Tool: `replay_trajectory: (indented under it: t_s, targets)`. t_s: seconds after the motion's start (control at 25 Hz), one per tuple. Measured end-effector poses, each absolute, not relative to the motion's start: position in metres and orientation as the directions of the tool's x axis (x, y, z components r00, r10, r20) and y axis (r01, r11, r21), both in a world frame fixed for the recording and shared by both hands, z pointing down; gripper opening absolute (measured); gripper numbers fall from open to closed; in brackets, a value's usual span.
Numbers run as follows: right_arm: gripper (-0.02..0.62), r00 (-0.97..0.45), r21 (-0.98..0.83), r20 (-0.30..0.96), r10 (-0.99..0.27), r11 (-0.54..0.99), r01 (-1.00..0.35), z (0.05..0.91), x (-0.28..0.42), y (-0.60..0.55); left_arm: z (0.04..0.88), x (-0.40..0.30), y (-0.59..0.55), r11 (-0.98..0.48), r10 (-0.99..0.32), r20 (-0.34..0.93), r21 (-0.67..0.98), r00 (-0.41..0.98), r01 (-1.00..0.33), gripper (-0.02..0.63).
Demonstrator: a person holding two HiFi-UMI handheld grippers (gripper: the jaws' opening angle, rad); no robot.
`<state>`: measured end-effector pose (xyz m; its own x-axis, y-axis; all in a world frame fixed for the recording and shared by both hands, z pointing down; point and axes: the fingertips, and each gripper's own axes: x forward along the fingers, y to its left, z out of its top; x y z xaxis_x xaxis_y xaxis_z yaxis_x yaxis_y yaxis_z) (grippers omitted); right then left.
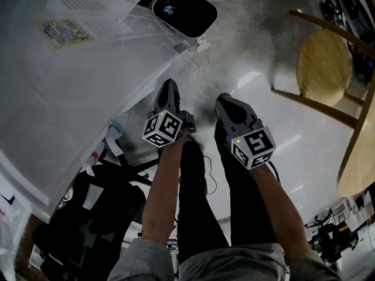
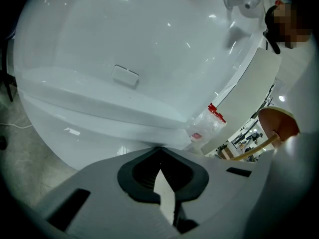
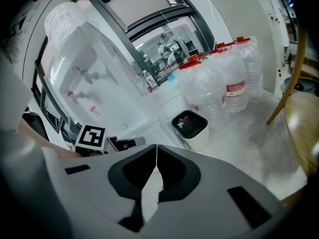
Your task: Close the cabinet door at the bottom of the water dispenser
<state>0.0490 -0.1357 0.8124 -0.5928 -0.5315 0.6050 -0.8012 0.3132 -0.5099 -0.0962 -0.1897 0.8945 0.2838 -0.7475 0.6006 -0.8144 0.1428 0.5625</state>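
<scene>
1. A large white water dispenser (image 1: 76, 81) fills the left side of the head view, standing on a pale speckled floor (image 1: 263, 40).
2. The cabinet door (image 2: 149, 44) reads as the dispenser's broad white front panel with a small rectangular catch (image 2: 124, 76). It fills the left gripper view beyond the fingers. Whether it is open or closed cannot be told.
3. A round-seated wooden chair (image 1: 322, 69) stands at the floor's right edge, well apart from the dispenser.
4. The person's legs (image 1: 199, 198), in black, run up from the bottom edge.
5. A pack of clear water bottles (image 3: 224, 78) with red caps stands beside the dispenser.
6. A black bag (image 1: 88, 215) lies in the lower left corner.
7. A white bin (image 1: 184, 9) with a dark opening sits near the top edge, just beside the dispenser.
8. The left gripper (image 1: 169, 86) is held near the dispenser's edge, its fingers clenched on nothing.
9. The right gripper (image 1: 225, 101) is just beside the left one, fingers likewise clenched and empty.
</scene>
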Motion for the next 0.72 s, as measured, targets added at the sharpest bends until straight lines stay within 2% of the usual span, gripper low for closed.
replay_trajectory:
  t_s: [0.72]
  targets:
    - [0.012, -0.592, -0.515, 0.61, -0.527, 0.303, -0.802, 0.814, 0.049, -0.125, 0.886, -0.109, -0.213, 0.127, -0.755, 0.595, 0.545, 0.276, -0.829, 0.006]
